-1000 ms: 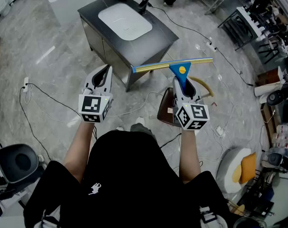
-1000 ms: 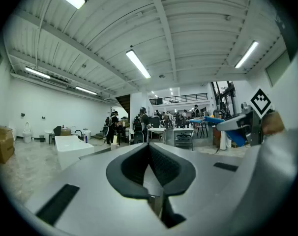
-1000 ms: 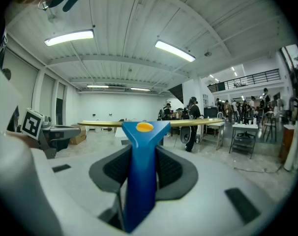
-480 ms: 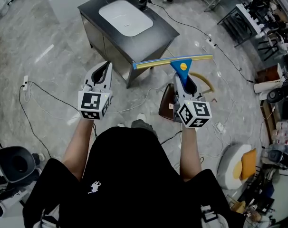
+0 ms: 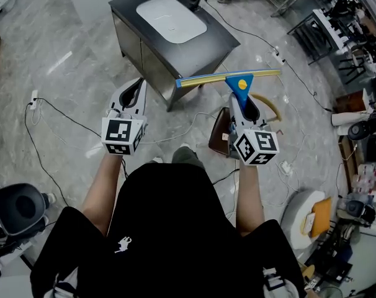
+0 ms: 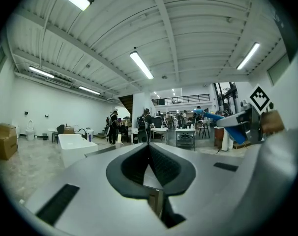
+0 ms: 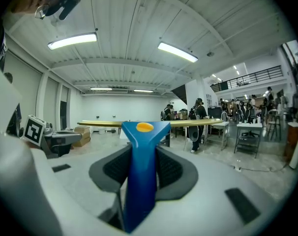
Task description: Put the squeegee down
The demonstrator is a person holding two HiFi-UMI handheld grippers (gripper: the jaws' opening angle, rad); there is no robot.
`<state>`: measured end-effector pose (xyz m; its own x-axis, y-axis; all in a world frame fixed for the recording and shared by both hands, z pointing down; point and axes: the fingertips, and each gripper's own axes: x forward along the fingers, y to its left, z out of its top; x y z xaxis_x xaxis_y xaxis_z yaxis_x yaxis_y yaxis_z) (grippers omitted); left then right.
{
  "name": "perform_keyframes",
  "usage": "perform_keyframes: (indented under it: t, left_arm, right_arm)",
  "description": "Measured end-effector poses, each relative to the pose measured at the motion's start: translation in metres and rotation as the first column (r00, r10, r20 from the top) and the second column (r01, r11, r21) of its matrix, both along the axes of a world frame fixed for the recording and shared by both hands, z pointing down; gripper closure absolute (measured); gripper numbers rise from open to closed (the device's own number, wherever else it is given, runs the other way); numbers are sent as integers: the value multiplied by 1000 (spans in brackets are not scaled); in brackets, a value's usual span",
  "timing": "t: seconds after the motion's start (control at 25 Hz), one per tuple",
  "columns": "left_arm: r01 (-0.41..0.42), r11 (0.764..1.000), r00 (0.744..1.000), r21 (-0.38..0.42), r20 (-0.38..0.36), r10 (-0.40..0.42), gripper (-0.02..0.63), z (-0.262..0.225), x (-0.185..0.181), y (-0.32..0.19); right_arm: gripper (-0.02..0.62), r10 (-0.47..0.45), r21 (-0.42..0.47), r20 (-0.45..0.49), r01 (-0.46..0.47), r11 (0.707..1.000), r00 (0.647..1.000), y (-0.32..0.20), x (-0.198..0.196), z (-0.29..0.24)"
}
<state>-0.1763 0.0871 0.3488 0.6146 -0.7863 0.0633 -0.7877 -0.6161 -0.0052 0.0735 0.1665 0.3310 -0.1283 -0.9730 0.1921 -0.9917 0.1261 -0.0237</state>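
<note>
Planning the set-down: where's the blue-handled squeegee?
Head view, right of centre: blue-handled squeegee clamped in the right hand-held gripper, beside the dark sink cabinet.

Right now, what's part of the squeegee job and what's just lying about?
Job: squeegee, clamped by its blue handle in the right tongs.
Lying about: black sink cabinet, floor cables, office chair, left tongs (shut, empty).

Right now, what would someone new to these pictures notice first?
The blue-handled squeegee with its long yellow blade stands out first, clamped in the jaws of the right gripper and held out level. Next comes the dark cabinet with a white sink set in its top, at the head view's top. The left gripper is alongside, jaws together and empty.
</note>
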Motion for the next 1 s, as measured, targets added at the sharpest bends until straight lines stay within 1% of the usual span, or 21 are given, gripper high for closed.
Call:
perform_keyframes:
  t: [0.28,0.52,0.72,1.0]
  left_arm:
    - [42,999,999,-23,-5,-42,603,12,-14,0]
    - [60,998,998,-25,10,-60,603,15,-10,-11]
    - [64,998,998,-28,26,-64,603,17,5,-30]
    - [65,997,997,-46,41,-63,603,24,42,-70]
  right_arm:
    - [462,-38,-12,-12,37,999,999,-11,-9,5]
    - [463,-51,-14,1,51,999,999,-27,-2,11]
    - [463,-58,-17,17,58,998,998,-48,12,17]
    - [463,-70,-42,29,72,997,997,-92,47,29]
